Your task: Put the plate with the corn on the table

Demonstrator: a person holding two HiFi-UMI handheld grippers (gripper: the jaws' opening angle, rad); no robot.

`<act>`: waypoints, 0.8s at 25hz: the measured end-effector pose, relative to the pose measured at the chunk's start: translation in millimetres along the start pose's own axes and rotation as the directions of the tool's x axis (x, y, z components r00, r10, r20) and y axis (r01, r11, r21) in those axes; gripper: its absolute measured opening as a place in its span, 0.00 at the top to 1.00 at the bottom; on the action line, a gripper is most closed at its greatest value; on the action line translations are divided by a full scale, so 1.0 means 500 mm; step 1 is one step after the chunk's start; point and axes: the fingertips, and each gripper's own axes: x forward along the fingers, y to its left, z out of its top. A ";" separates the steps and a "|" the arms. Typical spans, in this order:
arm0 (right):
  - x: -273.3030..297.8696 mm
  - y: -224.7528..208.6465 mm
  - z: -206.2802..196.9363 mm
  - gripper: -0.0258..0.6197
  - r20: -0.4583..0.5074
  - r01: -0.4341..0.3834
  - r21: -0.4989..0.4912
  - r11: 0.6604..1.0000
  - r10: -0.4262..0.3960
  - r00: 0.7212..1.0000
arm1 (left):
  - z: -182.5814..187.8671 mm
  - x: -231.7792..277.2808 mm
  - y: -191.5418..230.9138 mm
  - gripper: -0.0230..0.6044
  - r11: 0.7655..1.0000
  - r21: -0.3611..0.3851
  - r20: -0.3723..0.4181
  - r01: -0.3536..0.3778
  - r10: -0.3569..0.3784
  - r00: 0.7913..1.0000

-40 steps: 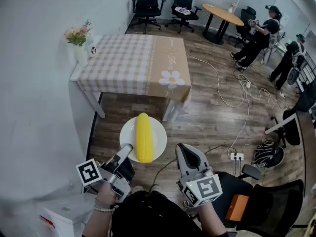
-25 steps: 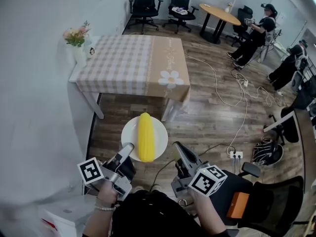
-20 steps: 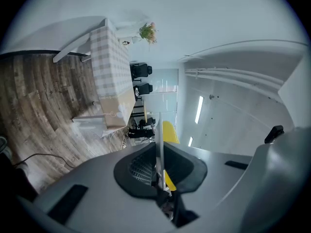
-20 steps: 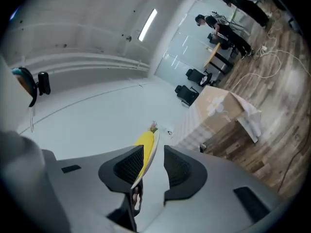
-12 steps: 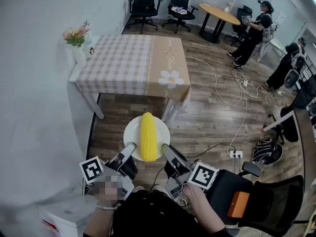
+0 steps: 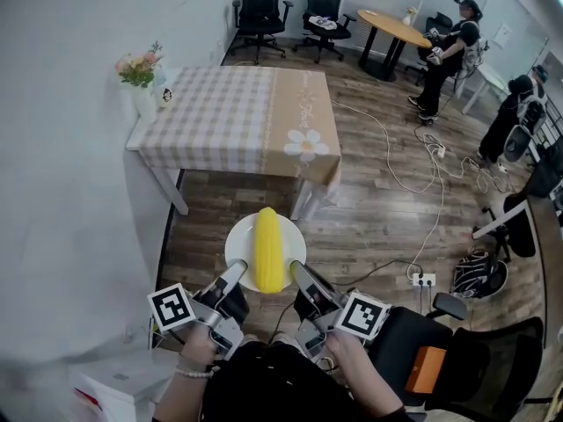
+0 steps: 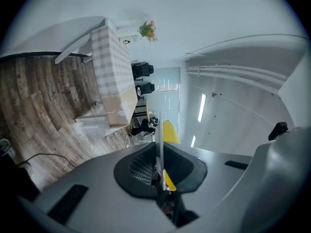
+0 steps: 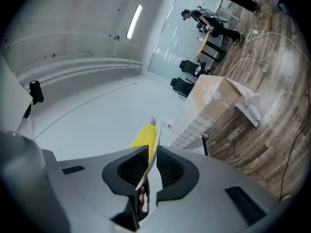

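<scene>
A white plate (image 6: pixel 242 246) with a yellow corn cob (image 6: pixel 268 250) lying on it hangs above the wooden floor, in front of the table (image 6: pixel 230 112) with the checked cloth. My left gripper (image 6: pixel 234 272) is shut on the plate's near-left rim. My right gripper (image 6: pixel 300 273) is shut on its near-right rim. In the left gripper view the plate (image 7: pixel 159 139) stands edge-on between the jaws of the left gripper (image 7: pixel 159 167), with the corn (image 7: pixel 170 132) beyond. In the right gripper view the plate (image 8: pixel 155 148) runs through the right gripper (image 8: pixel 149 162), next to the corn (image 8: pixel 144 136).
A vase of flowers (image 6: pixel 139 73) stands at the table's far left corner by the white wall. Cables and a power strip (image 6: pixel 422 279) lie on the floor to the right. Office chairs (image 6: pixel 261 0), a round table (image 6: pixel 396 26) and people (image 6: pixel 449 44) are farther back.
My right gripper swung left from open air to the plate's right rim and closed on it. The plate with the corn shifted slightly right and forward. My left gripper kept its hold.
</scene>
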 end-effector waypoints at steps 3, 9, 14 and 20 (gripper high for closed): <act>-0.010 0.001 0.007 0.84 -0.005 -0.013 0.011 1.000 0.013 1.000 | -0.012 0.003 -0.004 0.90 1.000 -0.009 0.015 -0.001 0.001 1.000; -0.035 0.002 0.017 0.84 -0.031 -0.026 -0.001 1.000 0.026 0.999 | -0.041 0.005 -0.013 0.90 1.000 -0.003 0.042 -0.004 0.004 0.999; -0.069 -0.008 0.029 0.84 -0.038 -0.031 -0.001 1.000 0.031 0.999 | -0.077 0.015 -0.014 0.90 1.000 0.002 0.058 -0.007 0.007 0.998; -0.120 -0.019 0.043 0.84 -0.046 -0.034 -0.001 0.999 0.034 0.998 | -0.131 0.030 -0.017 0.90 1.000 -0.003 0.060 -0.002 0.003 0.998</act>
